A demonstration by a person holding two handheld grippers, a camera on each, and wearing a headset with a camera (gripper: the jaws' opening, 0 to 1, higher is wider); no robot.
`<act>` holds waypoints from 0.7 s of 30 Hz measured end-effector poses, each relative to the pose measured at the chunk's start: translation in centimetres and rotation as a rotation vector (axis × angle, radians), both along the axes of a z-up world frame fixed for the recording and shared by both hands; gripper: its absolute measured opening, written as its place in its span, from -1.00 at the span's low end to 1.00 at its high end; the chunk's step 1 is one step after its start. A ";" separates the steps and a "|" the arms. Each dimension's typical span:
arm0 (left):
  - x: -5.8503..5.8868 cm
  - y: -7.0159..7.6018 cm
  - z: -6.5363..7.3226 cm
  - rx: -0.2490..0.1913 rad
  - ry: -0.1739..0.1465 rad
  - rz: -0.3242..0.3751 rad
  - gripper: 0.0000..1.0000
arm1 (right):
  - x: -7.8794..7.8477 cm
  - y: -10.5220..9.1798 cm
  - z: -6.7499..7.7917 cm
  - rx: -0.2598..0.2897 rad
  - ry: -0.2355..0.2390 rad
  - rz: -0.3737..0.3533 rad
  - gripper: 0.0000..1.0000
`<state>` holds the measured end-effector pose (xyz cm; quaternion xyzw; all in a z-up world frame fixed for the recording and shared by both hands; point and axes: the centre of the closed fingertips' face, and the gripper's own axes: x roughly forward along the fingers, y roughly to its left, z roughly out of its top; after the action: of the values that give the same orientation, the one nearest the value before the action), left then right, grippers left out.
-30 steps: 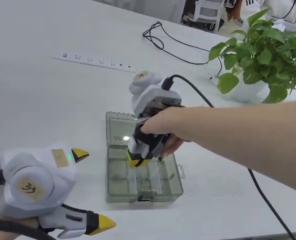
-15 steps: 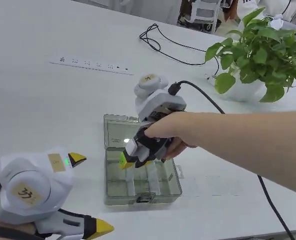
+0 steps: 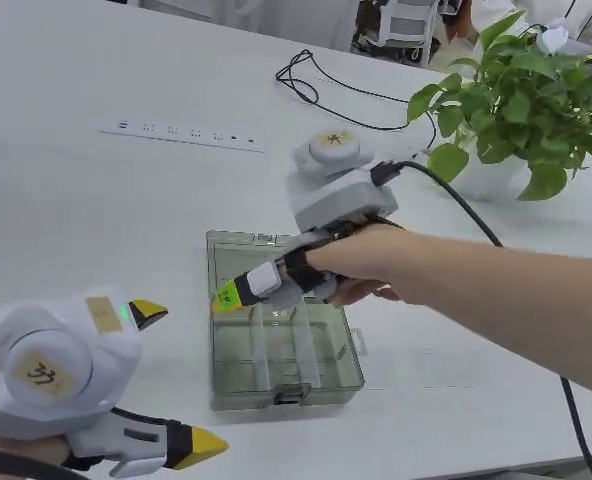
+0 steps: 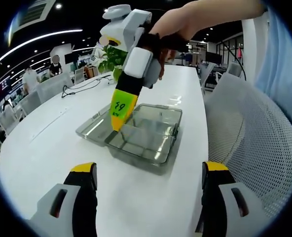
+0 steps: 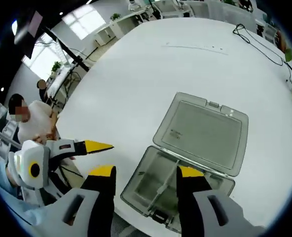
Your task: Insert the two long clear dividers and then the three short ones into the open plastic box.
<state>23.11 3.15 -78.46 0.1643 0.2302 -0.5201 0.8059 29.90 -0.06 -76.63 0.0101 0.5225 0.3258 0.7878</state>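
Box (image 3: pixel 276 388): two long dividers (image 3: pixel 260 350) in, I reckon — shorts unclear.
Jaws: left gripper (image 4: pixel 148 170), right gripper (image 5: pixel 147 174) apart, empty.

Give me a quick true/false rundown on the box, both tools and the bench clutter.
1. The box has its lid shut. False: the lid lies open and flat.
2. The left tool is open and empty. True.
3. The right tool is over the box. True.
4. In the head view, the plant is left of the box. False: it is to the right.
5. A power strip lies beyond the box. True.
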 end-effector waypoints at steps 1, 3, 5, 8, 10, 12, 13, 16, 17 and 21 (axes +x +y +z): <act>0.0 0.0 0.1 0.000 -0.002 0.003 0.79 | 0.3 0.3 0.2 0.024 -0.038 0.017 0.14; 0.0 0.0 0.2 0.000 0.000 0.007 0.79 | 0.6 0.2 0.3 0.022 -0.095 0.022 0.40; 0.0 0.0 0.2 -0.005 0.004 0.013 0.79 | 0.5 -0.1 0.3 0.022 -0.121 0.028 0.55; 0.0 -0.1 0.3 -0.009 0.009 0.021 0.79 | 0.3 -0.3 0.0 0.029 -0.146 0.046 0.75; 0.1 -0.1 0.5 -0.015 0.012 0.027 0.80 | 0.4 -0.5 0.0 0.038 -0.177 0.052 0.86; 0.2 -0.2 0.7 -0.034 0.027 0.044 0.80 | 1.0 -0.2 0.4 0.069 -0.237 0.058 0.99; 0.3 -0.2 0.8 -0.040 0.031 0.050 0.80 | 1.0 -0.8 0.2 0.043 -0.236 0.046 1.00; 0.6 -0.3 1.4 -0.076 0.052 0.081 0.81 | 1.0 -0.8 0.2 0.048 -0.255 0.078 1.00; 0.7 -0.3 1.6 -0.081 0.052 0.087 0.80 | 1.2 -0.7 0.4 0.059 -0.291 0.100 1.00; 1.0 -0.2 2.3 -0.092 0.053 0.109 0.80 | 1.0 -1.0 0.7 0.073 -0.341 0.160 1.00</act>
<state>24.12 2.94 -76.19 0.1005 0.2363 -0.4895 0.8334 30.85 -1.01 -75.94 -0.0580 0.3685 0.4032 0.8356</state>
